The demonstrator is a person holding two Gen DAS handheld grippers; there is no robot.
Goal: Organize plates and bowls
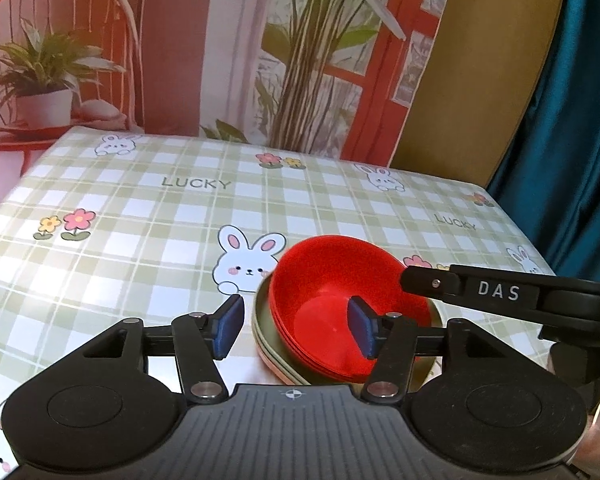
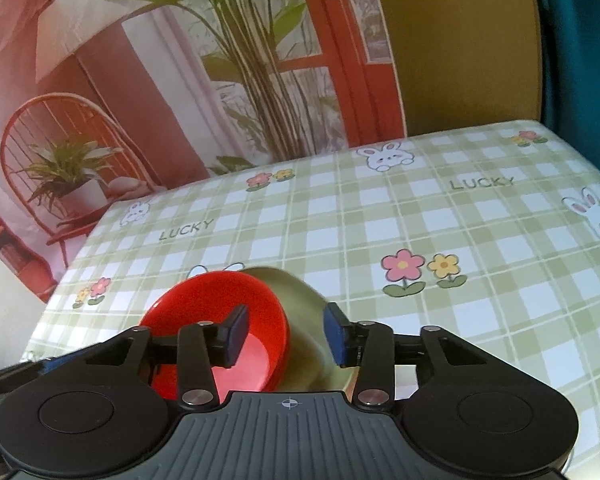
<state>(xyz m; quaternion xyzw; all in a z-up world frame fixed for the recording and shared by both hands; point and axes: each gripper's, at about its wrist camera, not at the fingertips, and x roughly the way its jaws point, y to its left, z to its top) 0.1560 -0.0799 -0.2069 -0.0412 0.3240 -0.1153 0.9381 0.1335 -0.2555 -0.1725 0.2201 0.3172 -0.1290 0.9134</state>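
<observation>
Both grippers [image 1: 296, 326] [image 2: 286, 334], jaws apart.

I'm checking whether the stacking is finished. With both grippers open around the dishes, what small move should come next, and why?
Probably draw both grippers back. The red bowls already sit nested on the green plates, and nothing else shows on the table. The left gripper and right gripper are open, holding nothing, so backing off should leave the stack undisturbed.
</observation>
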